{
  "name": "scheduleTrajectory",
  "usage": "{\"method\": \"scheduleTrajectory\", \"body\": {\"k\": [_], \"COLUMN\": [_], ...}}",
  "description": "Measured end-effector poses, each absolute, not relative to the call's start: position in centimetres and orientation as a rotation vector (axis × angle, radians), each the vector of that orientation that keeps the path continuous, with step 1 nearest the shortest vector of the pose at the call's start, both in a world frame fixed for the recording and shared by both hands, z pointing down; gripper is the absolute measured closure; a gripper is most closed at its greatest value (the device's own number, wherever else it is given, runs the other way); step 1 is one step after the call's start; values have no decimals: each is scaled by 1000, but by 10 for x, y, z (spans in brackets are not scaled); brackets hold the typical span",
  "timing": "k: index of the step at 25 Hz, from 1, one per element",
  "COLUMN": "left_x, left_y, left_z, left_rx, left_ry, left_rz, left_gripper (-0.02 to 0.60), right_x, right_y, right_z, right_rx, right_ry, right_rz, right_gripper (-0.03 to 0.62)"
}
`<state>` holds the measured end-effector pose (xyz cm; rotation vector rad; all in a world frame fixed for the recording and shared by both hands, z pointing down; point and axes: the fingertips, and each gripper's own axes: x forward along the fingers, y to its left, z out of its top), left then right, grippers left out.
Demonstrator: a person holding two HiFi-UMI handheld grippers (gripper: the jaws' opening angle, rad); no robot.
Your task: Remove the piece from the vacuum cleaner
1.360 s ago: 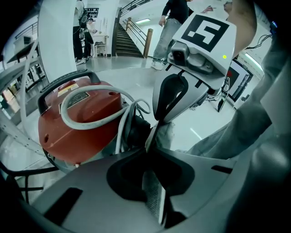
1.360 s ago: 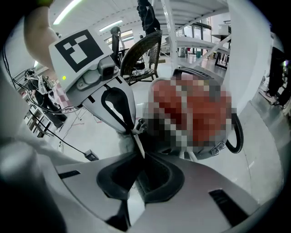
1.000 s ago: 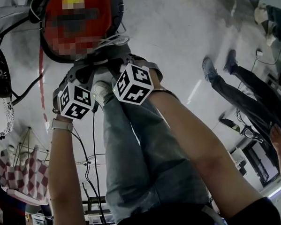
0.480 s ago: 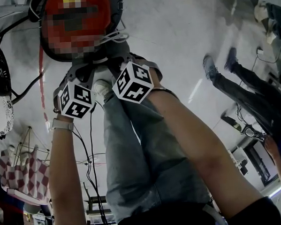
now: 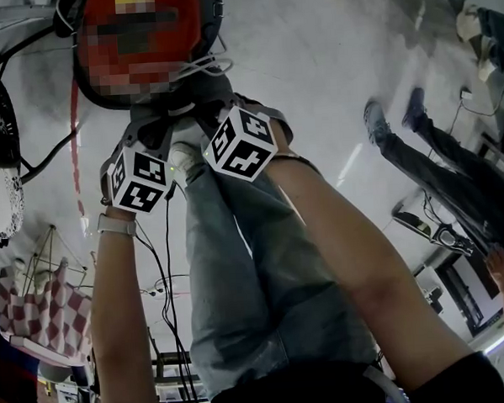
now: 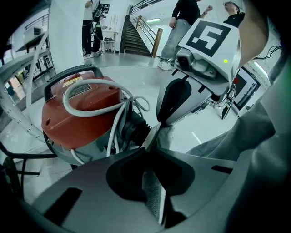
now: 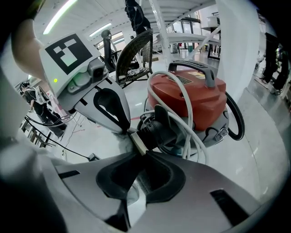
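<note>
- The vacuum cleaner [image 6: 68, 118] is set on the floor [image 5: 311, 50], just beyond both grippers.
- The left gripper [image 6: 150, 135] and right gripper [image 7: 136, 146] are met tip to tip.
- A flat piece [image 7: 137, 142] is clamped between them, against the hose socket [image 7: 157, 129].

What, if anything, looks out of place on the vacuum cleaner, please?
The white cord is not coiled: it lies in loose loops on top of the red vacuum cleaner and hangs tangled around its black hose connector. Nothing looks spilled or broken.

Vac [image 6: 86, 116] red, cord [image 6: 66, 102] wht, piece [image 7: 137, 143] beige, hose [image 7: 236, 118] blk, jeans [image 5: 256, 272] blue.
</note>
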<state>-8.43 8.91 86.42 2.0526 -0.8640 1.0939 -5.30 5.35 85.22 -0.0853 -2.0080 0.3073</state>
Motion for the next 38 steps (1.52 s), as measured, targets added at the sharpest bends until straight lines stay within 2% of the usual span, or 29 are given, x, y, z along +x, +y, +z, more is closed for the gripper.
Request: {"method": "scheduleTrajectory", "body": {"k": [38], "left_x": [-76], "left_y": [94], "left_z": [861], "left_rx": [1988], "left_ry": [-776], "left_rz": [1054], "left_gripper": [531], "right_x": [-45], "right_y": [57], "right_z": [851], "right_rx": [-133], "right_ry": [-1964], "right_rz": [415], "right_gripper": [533]}}
